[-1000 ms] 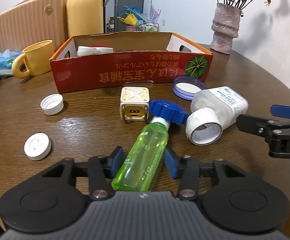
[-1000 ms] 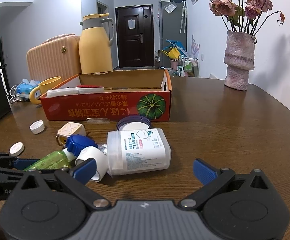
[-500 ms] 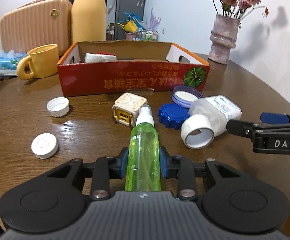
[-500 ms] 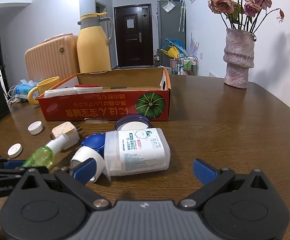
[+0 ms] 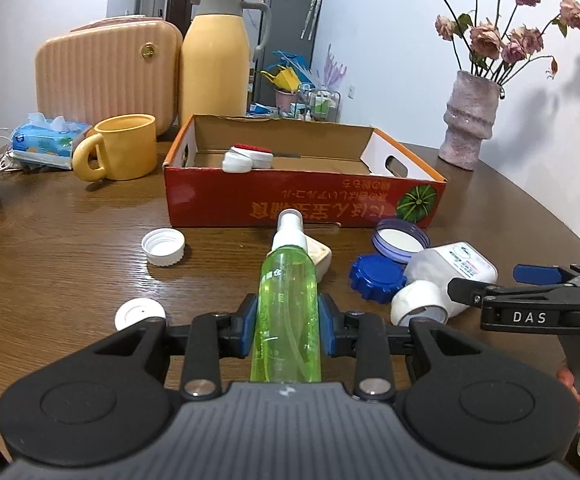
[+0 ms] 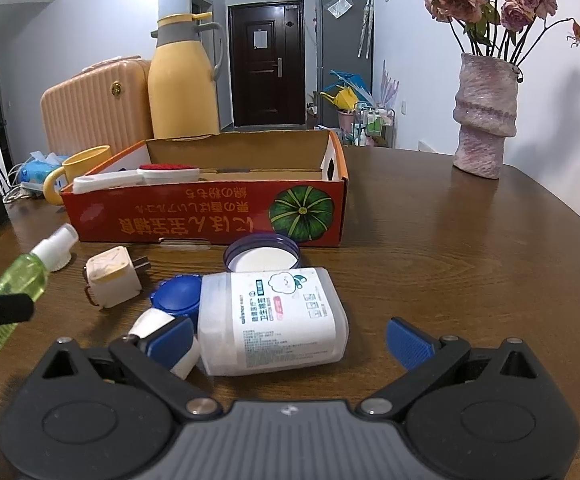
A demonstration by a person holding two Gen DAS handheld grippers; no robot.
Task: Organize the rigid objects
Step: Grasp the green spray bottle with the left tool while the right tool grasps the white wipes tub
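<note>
A round wooden table [image 5: 69,248] carries everything here. At its far side stand a ribbed case [image 5: 109,76] and a tall yellow flask [image 5: 215,64], and off to the right a pink vase [image 5: 470,120] with dried roses. A red box [image 5: 302,200] sits open-topped near the middle of the table, a pumpkin printed on its front wall; inside it lies a white brush [image 5: 247,158] with a red pad. A yellow mug [image 5: 123,152] stands left of the box, with a tissue pack [image 5: 47,140] further left.

In front of the box, a white jar [image 6: 273,316] lies on its side, its open mouth to the left and its label facing up. A purple lid [image 6: 261,254] lies upside down just behind it, between the jar and the box. A blue cap [image 6: 177,294] rests on the table against the jar's left side, and a cream plug [image 6: 111,276] sits left of that, prongs pointing right.

The left gripper [image 5: 287,330] is clamped on the green bottle [image 5: 287,312], blue pads pressing both sides of its body (the white spray nozzle points away, toward the box). From the right wrist view the bottle is lifted clear of the table, tilted with its nozzle up.

The right gripper [image 6: 290,342] hangs low behind the jar with its jaws spread wide, nothing gripped; the left pad is in front of the jar's white rim.

Two white caps lie at the left: a ribbed cap [image 5: 163,246] open side up, and a flat disc [image 5: 139,314] nearer the left gripper.
</note>
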